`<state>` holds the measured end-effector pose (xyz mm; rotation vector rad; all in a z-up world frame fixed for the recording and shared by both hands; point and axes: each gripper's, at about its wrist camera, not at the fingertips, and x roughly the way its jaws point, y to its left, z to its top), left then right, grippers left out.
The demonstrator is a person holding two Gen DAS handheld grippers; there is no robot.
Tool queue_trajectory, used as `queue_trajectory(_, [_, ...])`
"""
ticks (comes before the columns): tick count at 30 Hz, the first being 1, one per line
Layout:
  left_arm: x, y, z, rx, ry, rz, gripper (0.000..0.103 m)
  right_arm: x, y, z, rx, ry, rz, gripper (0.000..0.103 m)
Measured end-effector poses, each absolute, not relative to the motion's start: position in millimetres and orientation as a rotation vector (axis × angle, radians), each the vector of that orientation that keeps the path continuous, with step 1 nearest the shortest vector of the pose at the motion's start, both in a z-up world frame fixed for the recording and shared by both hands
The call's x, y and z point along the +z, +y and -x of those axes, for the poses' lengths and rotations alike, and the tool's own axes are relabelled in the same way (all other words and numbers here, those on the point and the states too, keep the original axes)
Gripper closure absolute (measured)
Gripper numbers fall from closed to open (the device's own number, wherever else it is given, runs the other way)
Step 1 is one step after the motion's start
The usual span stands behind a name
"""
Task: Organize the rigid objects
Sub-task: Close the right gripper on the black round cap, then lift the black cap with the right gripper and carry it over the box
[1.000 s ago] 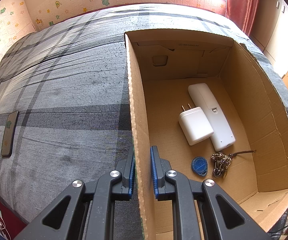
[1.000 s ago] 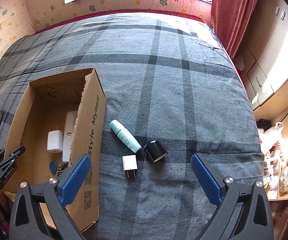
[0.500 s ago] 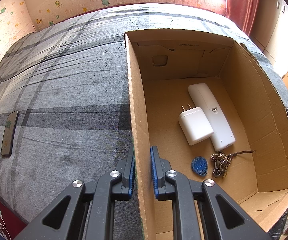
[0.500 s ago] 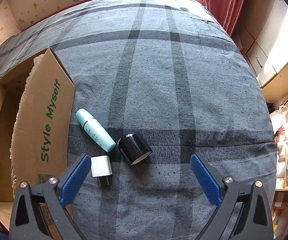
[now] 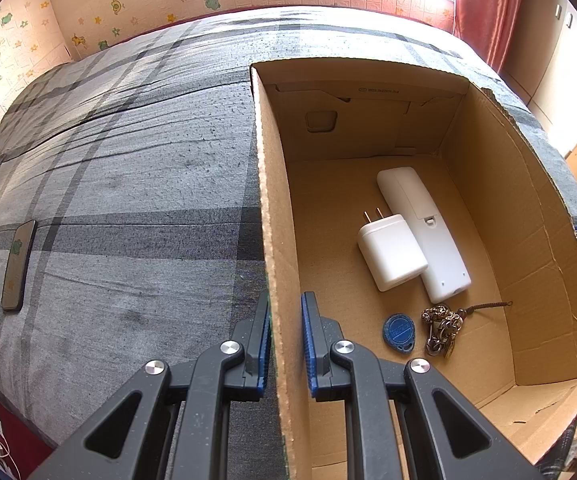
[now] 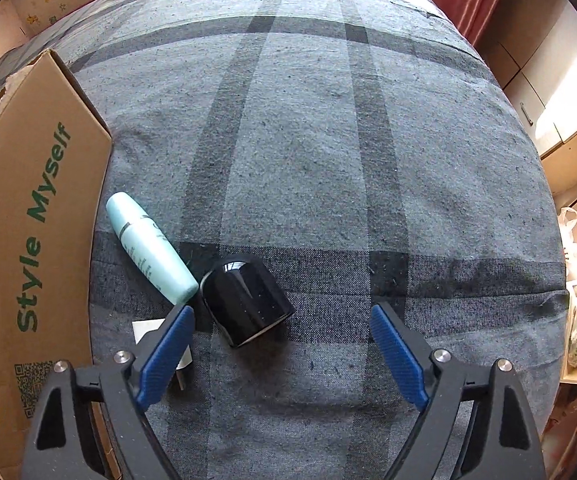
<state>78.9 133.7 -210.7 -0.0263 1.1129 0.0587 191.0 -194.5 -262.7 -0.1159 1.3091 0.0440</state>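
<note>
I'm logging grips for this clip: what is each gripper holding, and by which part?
The left gripper is clamped on the cardboard box, gripping its side wall at the top edge. The right gripper holds nothing; its jaws, just closing, stand open around the black cap.

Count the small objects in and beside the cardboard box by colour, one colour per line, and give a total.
White: 3, large charger, remote control, small charger
Blue: 1, key fob
Metallic: 1, keychain
Mint green: 1, tube
Black: 1, cap
Total: 7
</note>
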Motion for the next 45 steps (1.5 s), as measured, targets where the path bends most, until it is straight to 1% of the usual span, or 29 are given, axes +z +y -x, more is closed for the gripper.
queue_trajectory(1, [-210.6, 133.7, -79.0, 0.059, 1.112, 0.027, 0.088, -263.5, -194.6, -191.8, 0.047, 1.308, 0.112, 0.018])
queue_trajectory(5, [-210.9, 133.7, -78.9, 0.060, 1.113, 0.025, 0.088, -269.4, -194.1, -196.6, 0.062, 1.321, 0.107, 0.027])
queue_trajectory(6, [-211.2, 133.5, -79.0, 0.060, 1.113, 0.025, 0.088, -270.8, -193.3, -197.0, 0.069, 1.325, 0.106, 0.031])
queue_trajectory(8, [-211.2, 133.4, -78.9, 0.059, 1.114, 0.023, 0.088, -272.4, -193.9, -198.1, 0.068, 1.317, 0.103, 0.057])
queue_trajectory(17, [-211.2, 132.4, -79.1, 0.061, 1.112, 0.025, 0.088, -271.8, -182.7, -189.7, 0.058, 1.315, 0.111, 0.059])
queue_trajectory(26, [-210.8, 132.3, -79.1, 0.060, 1.112, 0.023, 0.088, -251.8, -172.5, -165.3, 0.054, 1.297, 0.111, 0.060])
queue_trajectory(31, [-210.8, 132.8, -78.2, 0.060, 1.109, 0.028, 0.088, -236.7, -173.3, -158.6, 0.049, 1.296, 0.117, 0.063])
queue_trajectory(45, [-210.5, 133.1, -78.5, 0.058, 1.110, 0.022, 0.088, -204.5, -162.0, -150.9, 0.075, 1.255, 0.146, 0.063])
